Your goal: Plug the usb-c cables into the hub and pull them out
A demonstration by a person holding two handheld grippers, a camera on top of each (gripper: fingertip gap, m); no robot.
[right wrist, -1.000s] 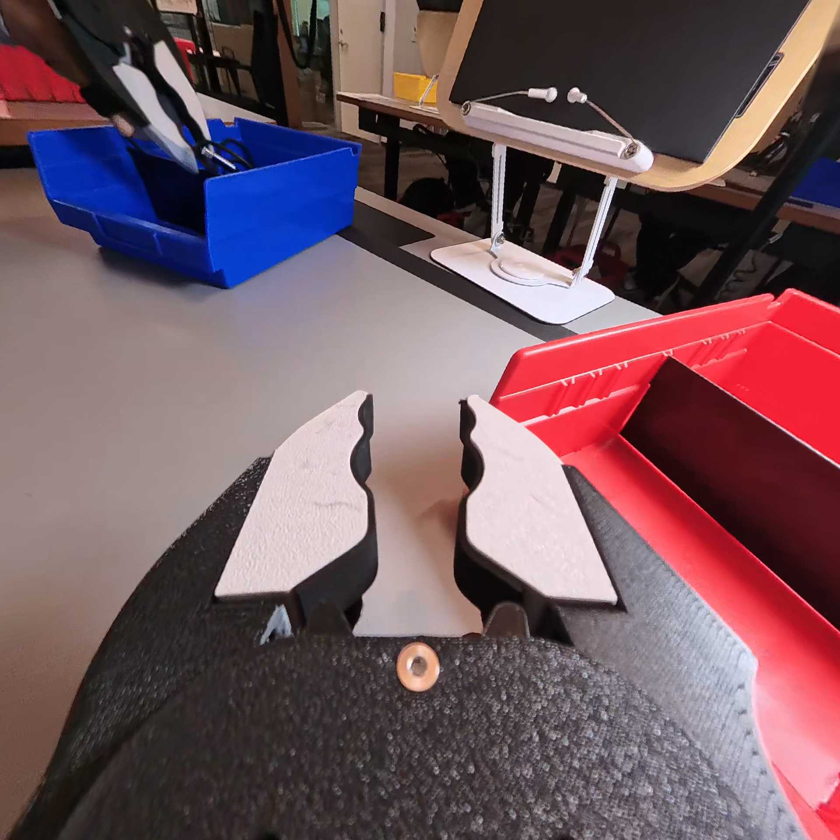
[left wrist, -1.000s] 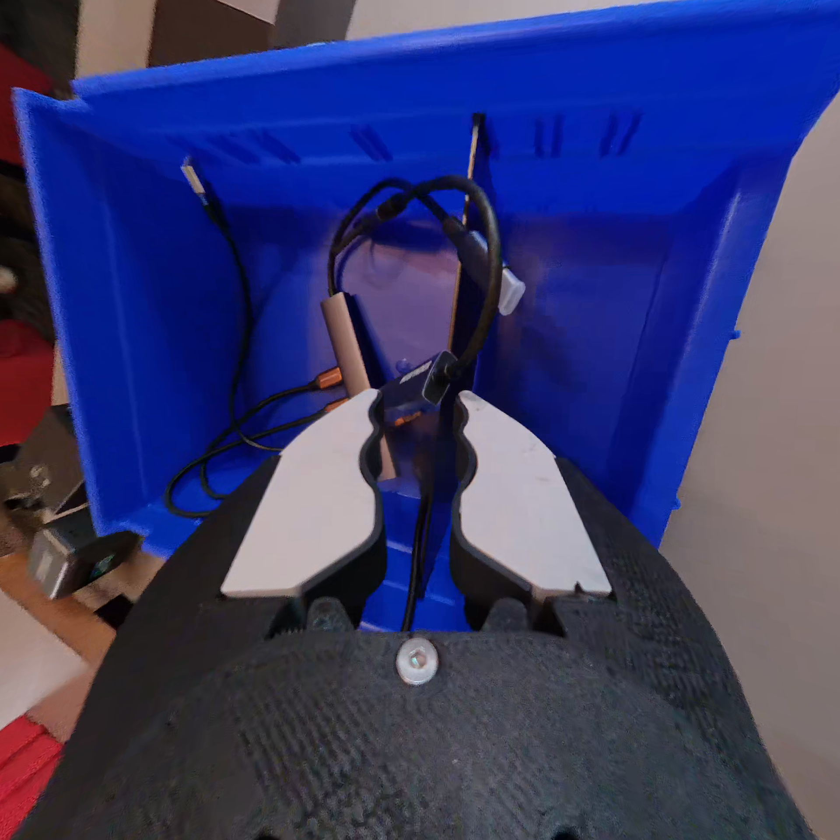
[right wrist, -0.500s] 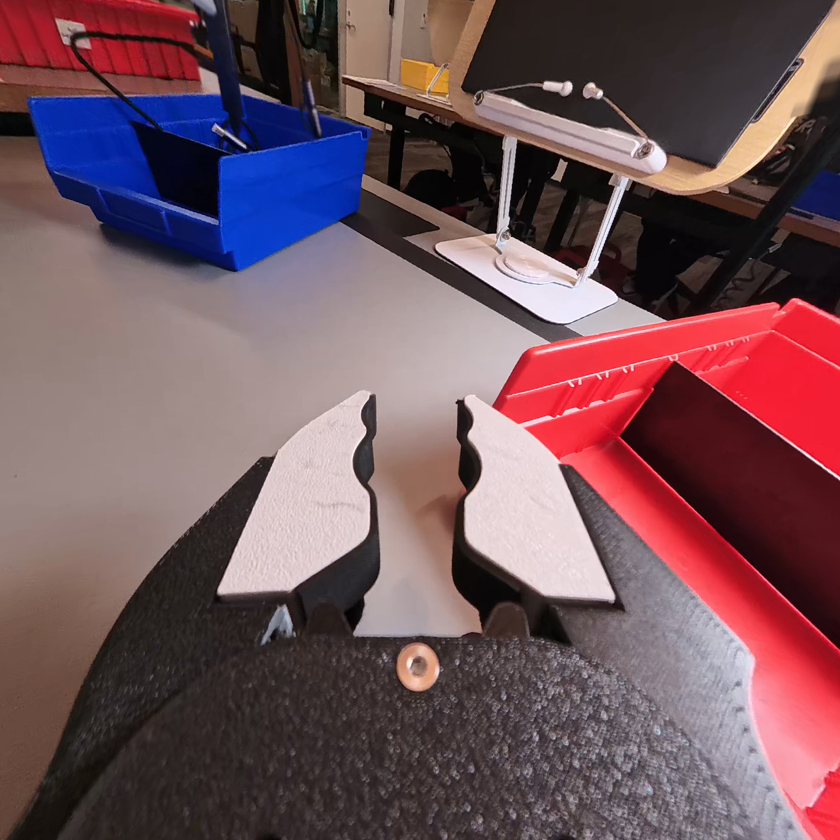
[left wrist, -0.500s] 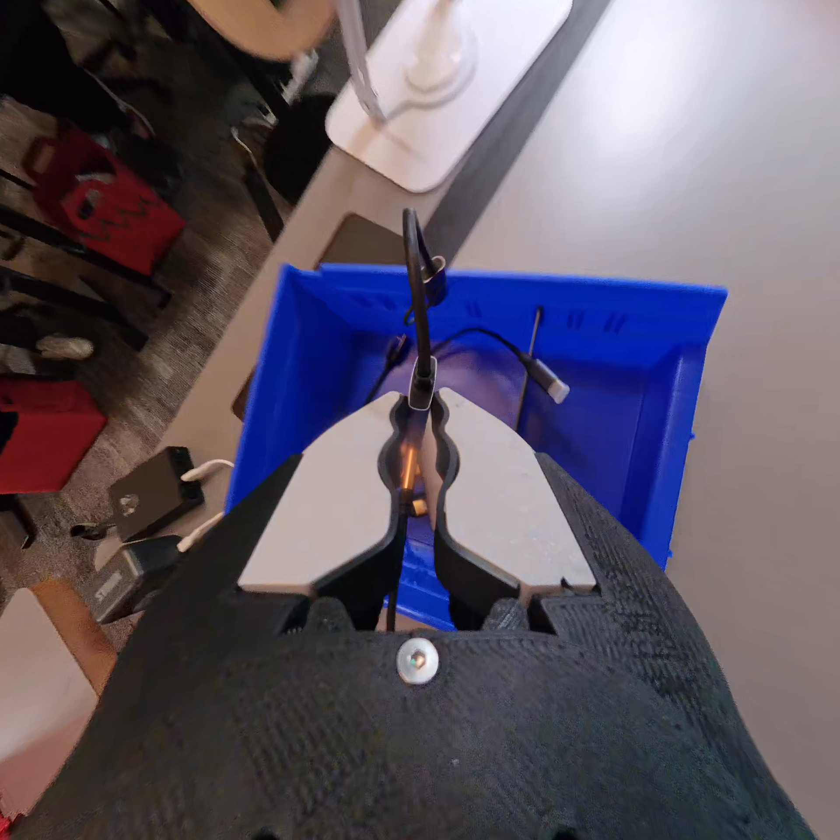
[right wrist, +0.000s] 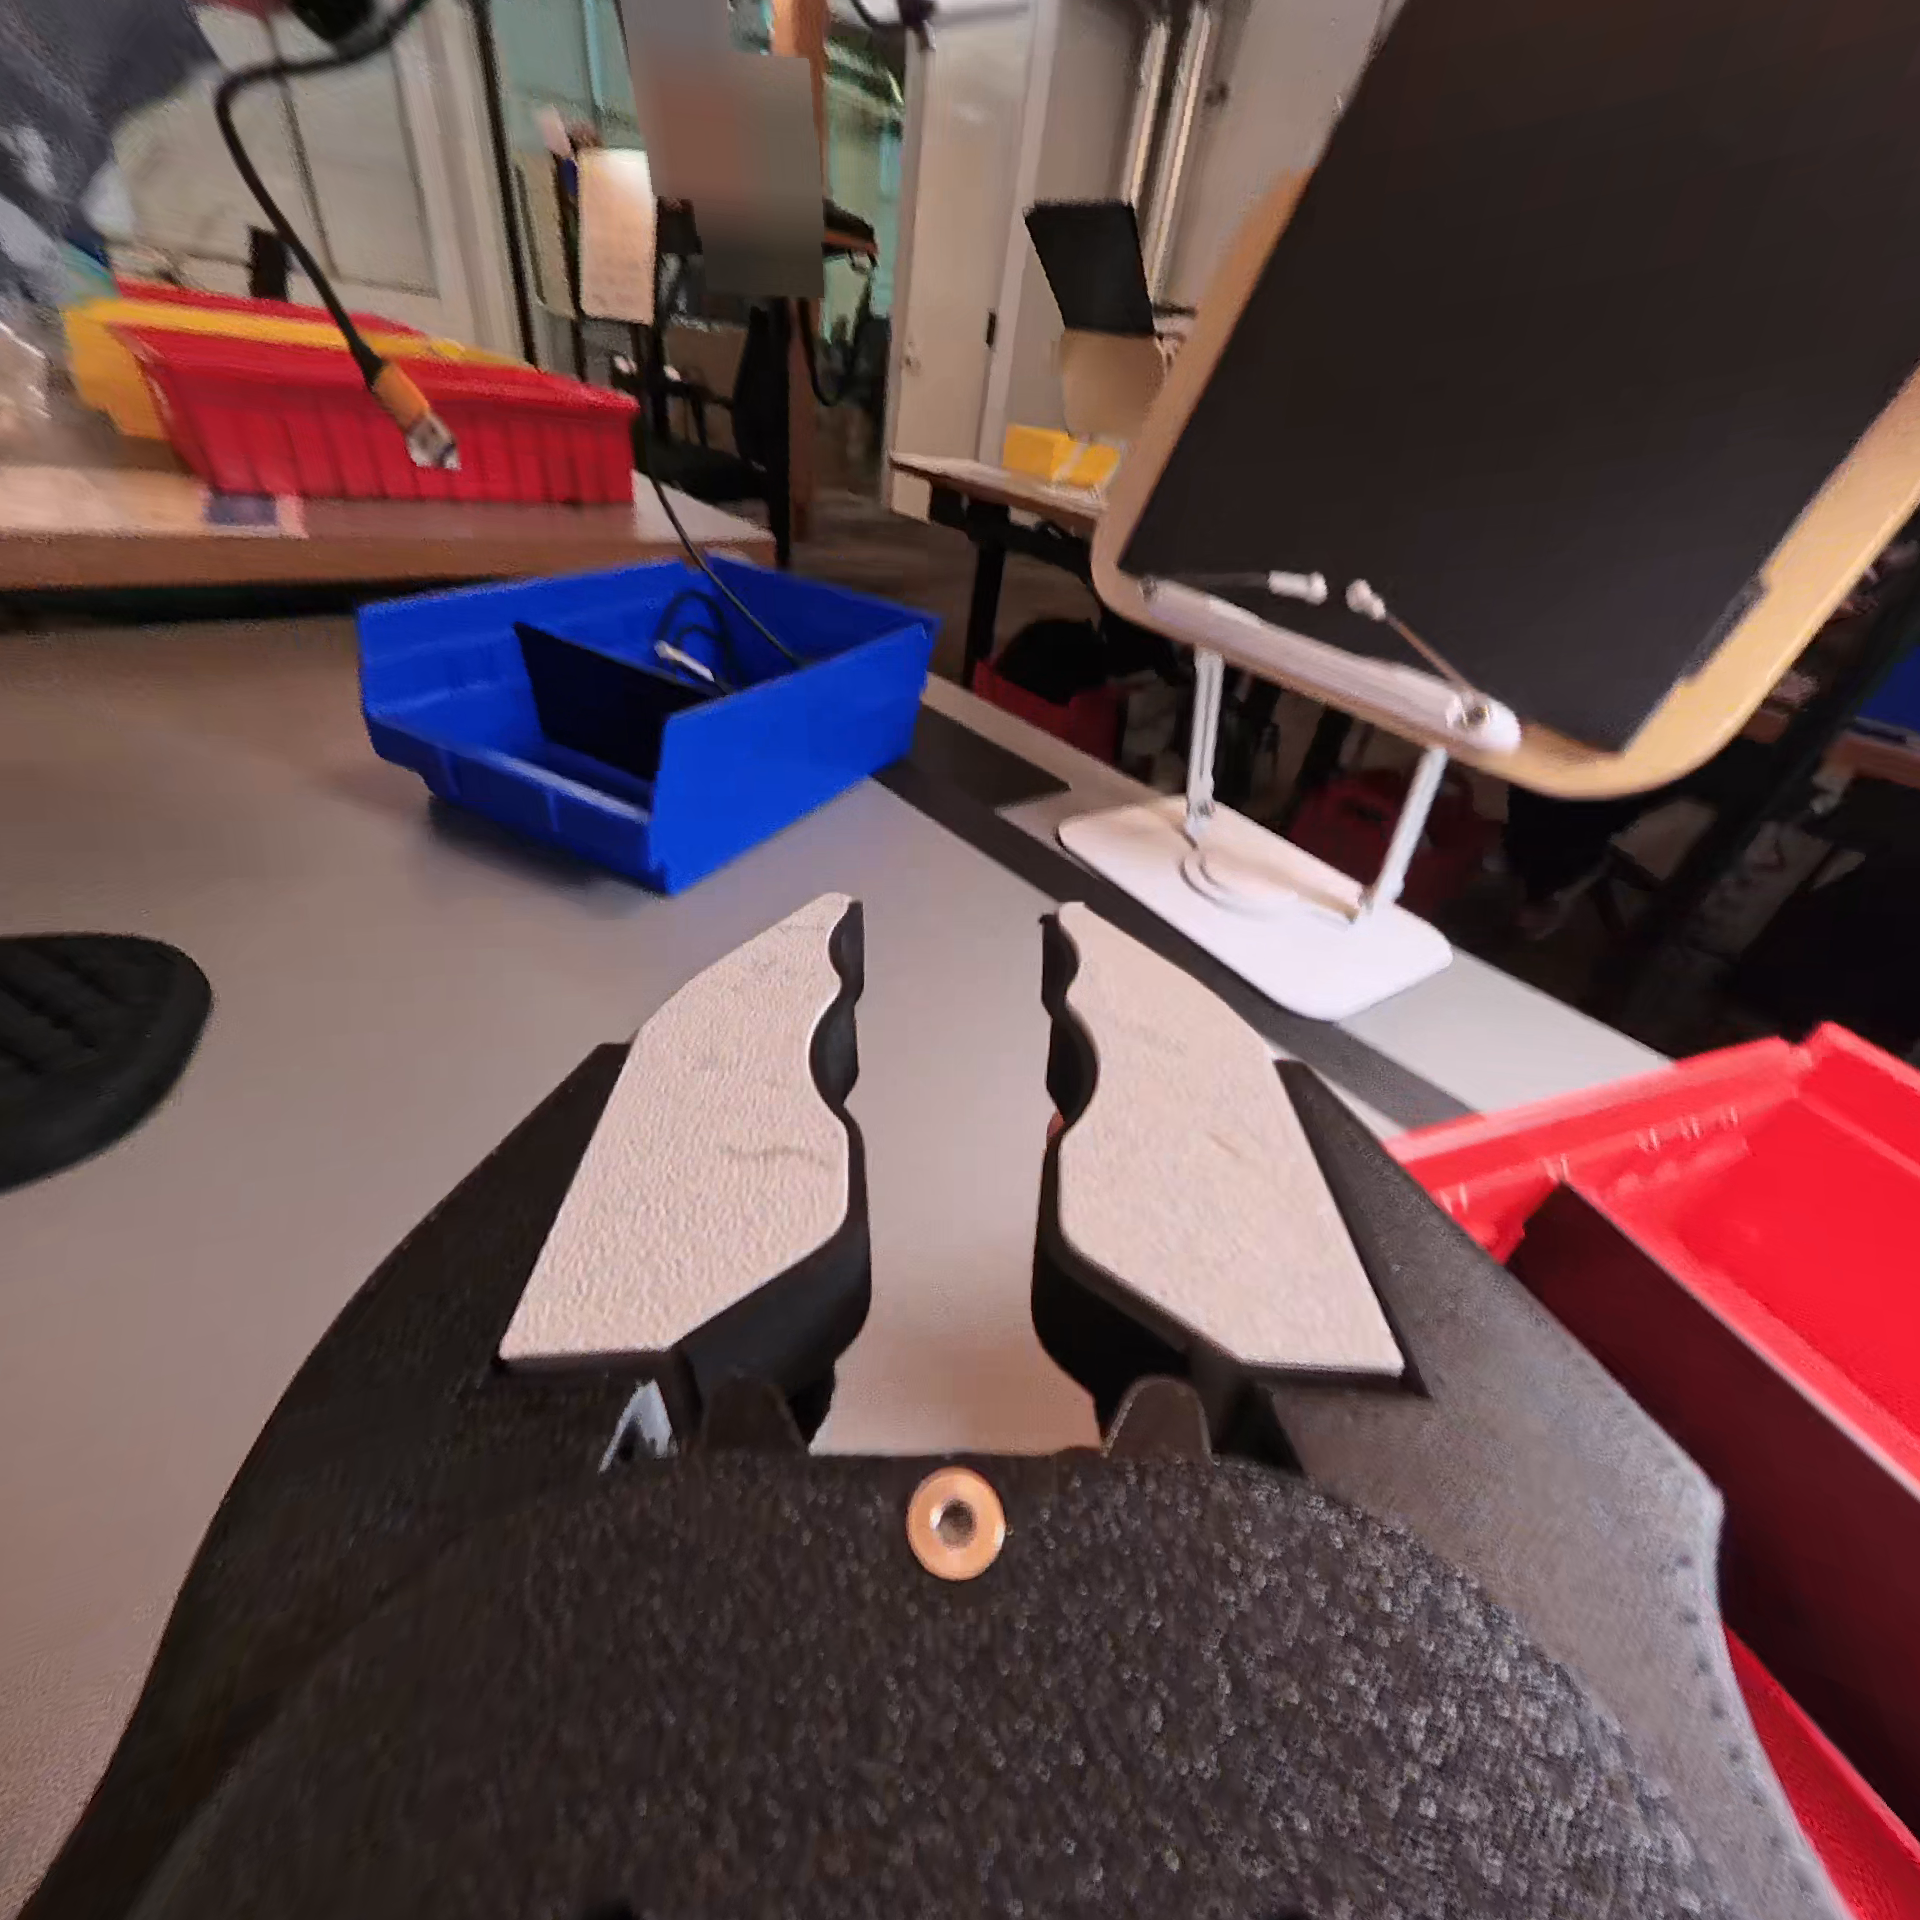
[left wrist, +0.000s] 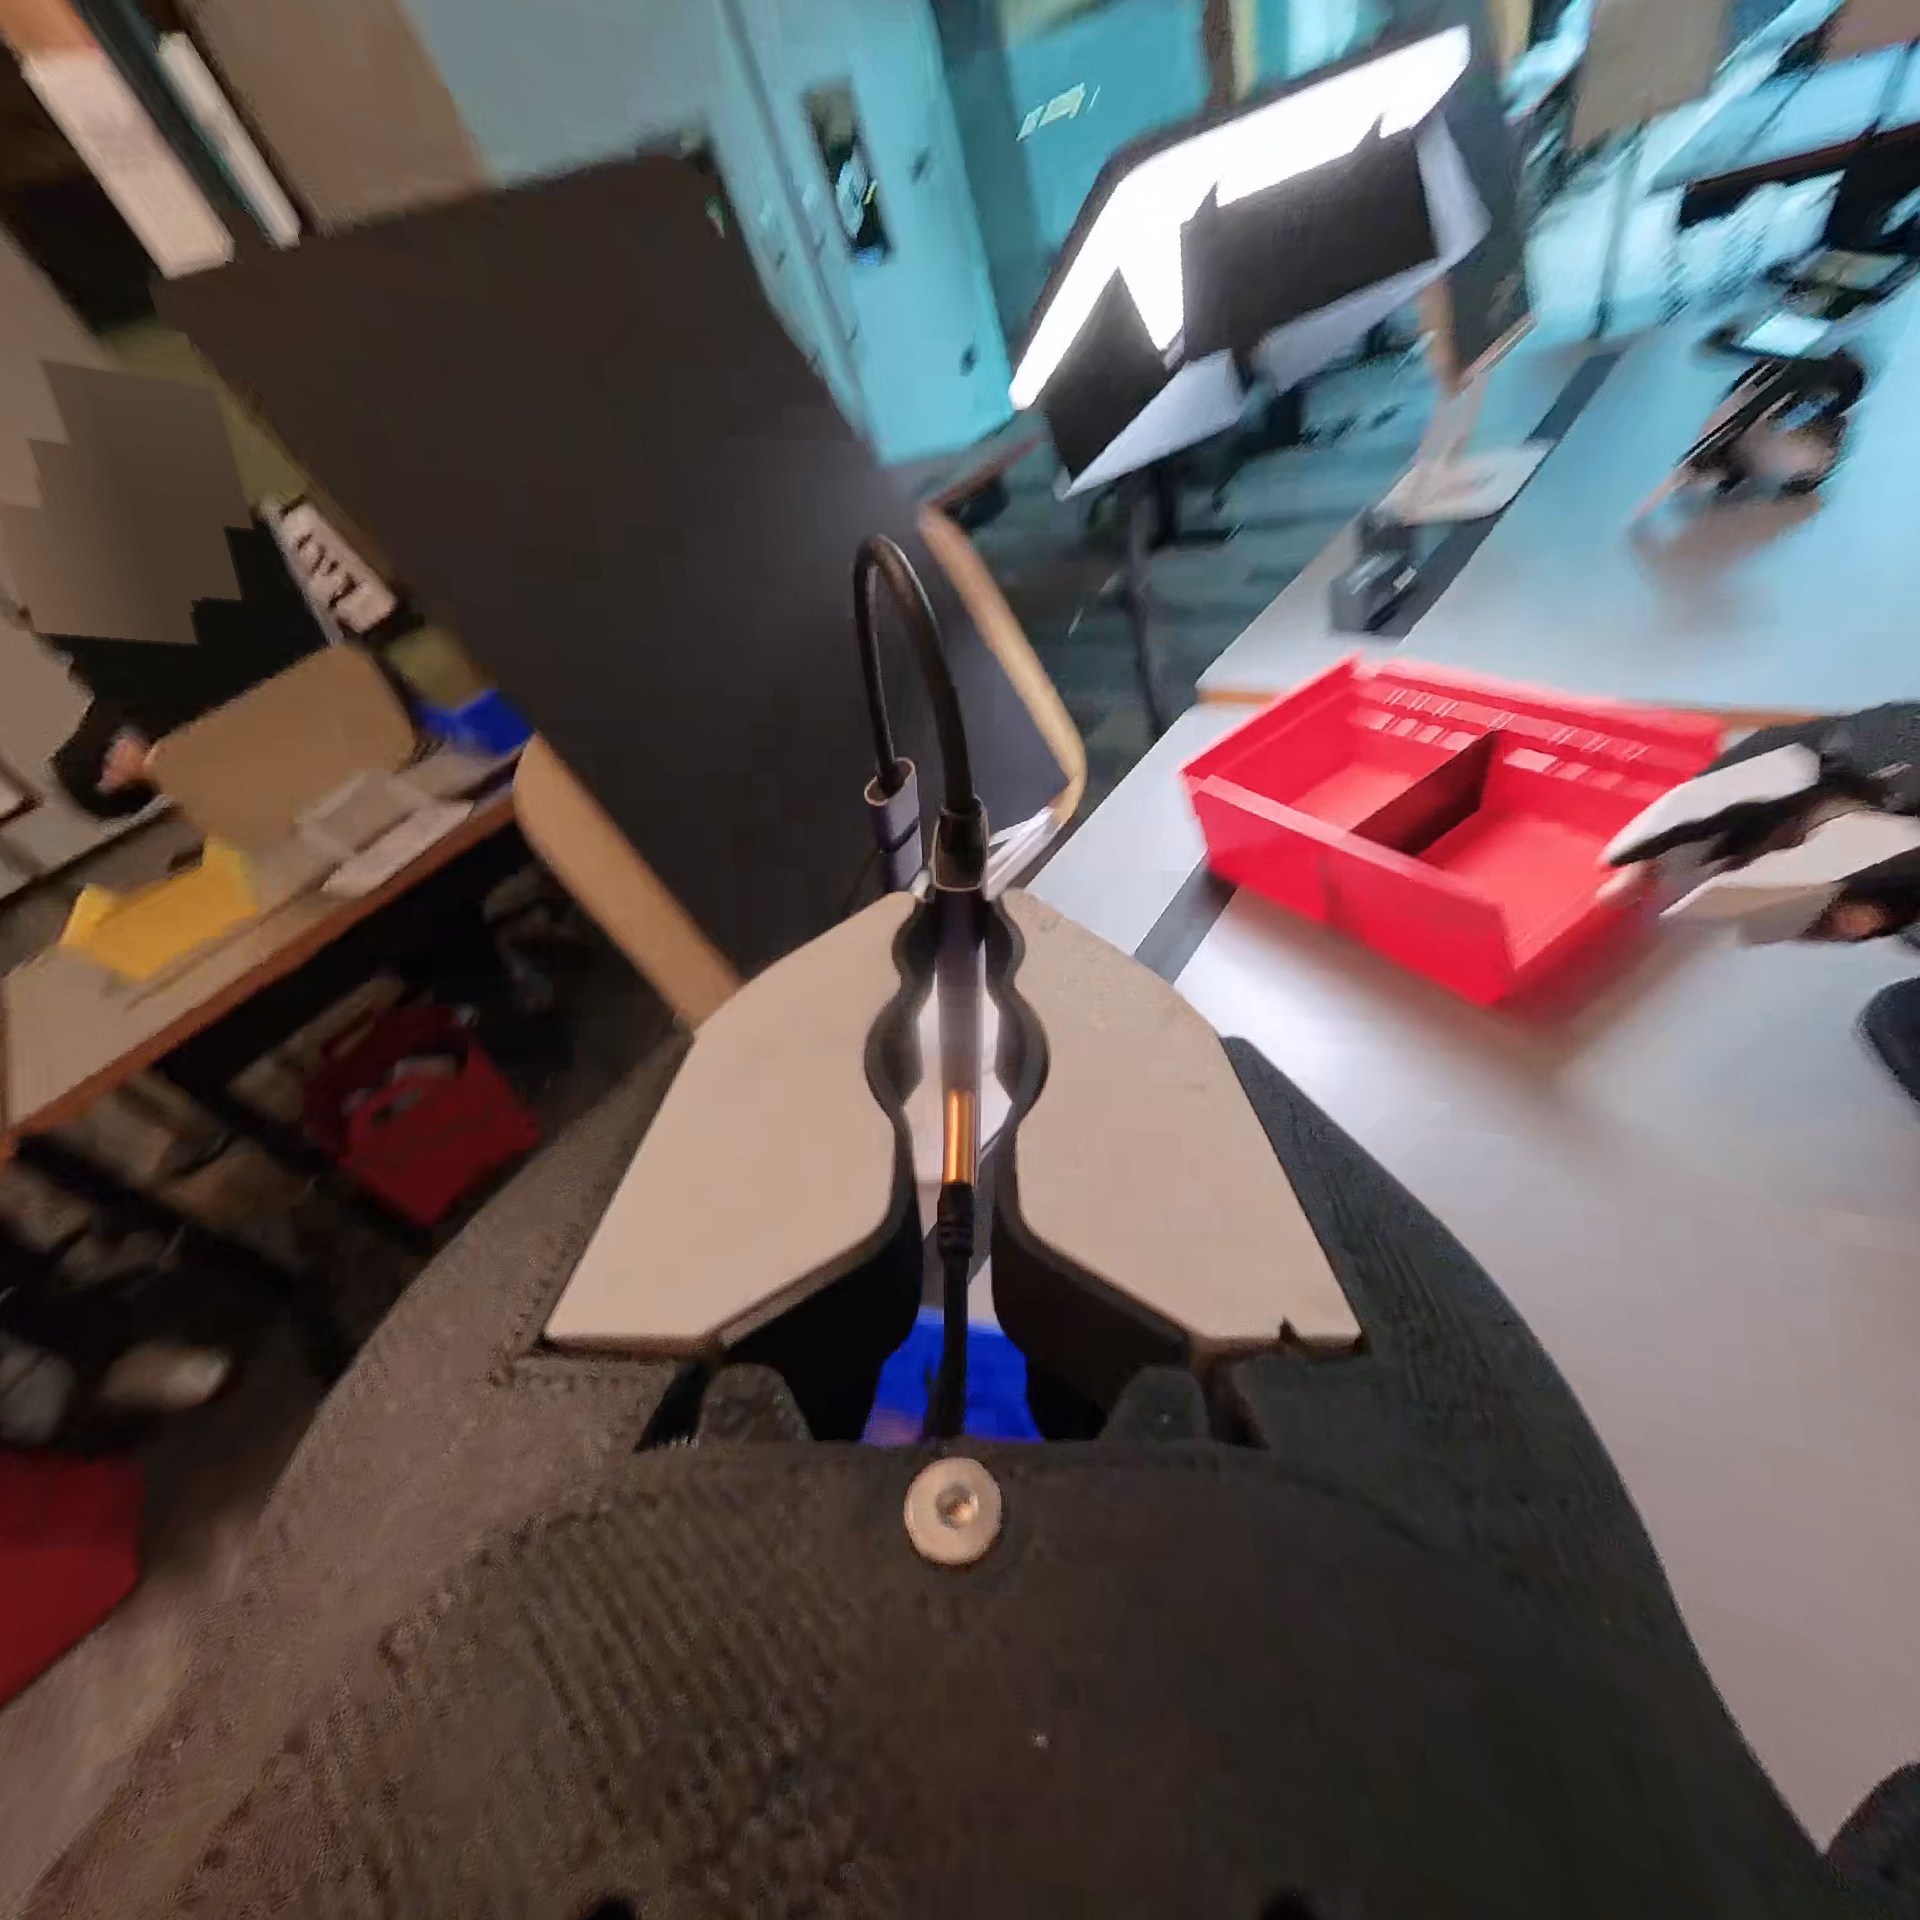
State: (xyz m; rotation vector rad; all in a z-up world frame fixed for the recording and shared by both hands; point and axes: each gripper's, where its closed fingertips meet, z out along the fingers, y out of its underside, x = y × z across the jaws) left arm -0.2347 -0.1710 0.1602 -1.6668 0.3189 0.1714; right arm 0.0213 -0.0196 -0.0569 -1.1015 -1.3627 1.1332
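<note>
Left gripper (left wrist: pixel 958 906) closed tight on a thin dark hub (left wrist: pixel 957 971), seen edge-on between the two grey fingers (left wrist: pixel 769 1132) in the middle of the left wrist frame. Orange-collared usb-c plug (left wrist: pixel 957 1140) seated in the near end of the hub, with its black cord running down between the jaws toward a patch of blue below. From the far end of the hub, a short black cable (left wrist: pixel 914 634) looping up and back down to a small grey connector (left wrist: pixel 891 798) just left of the fingertips. Whole view blurred, background of desks and monitors hard to read. Red bin (left wrist: pixel 1351 862) with a dark divider on the grey table (left wrist: pixel 1558 1143) at the right of that frame, and the right gripper (left wrist: pixel 1673 862) just beside it at the right edge. In the right wrist frame, right gripper (right wrist: pixel 949 935) with a clear gap between its fingers, holding nothing, only bare table (right wrist: pixel 416 1039) visible through the gap. Blue bin (right wrist: pixel 769 758) with a dark divider in the upper middle, well apart from this gripper, some black cord lying inside. A second orange usb-c plug (right wrist: pixel 416 416) hanging in the air at the upper left on a black cord that drops into the blue bin. White stand (right wrist: pixel 1257 914) carrying a tilted dark panel at the upper right; red bin (right wrist: pixel 1714 1195) at the right edge, just beside the gripper.
</note>
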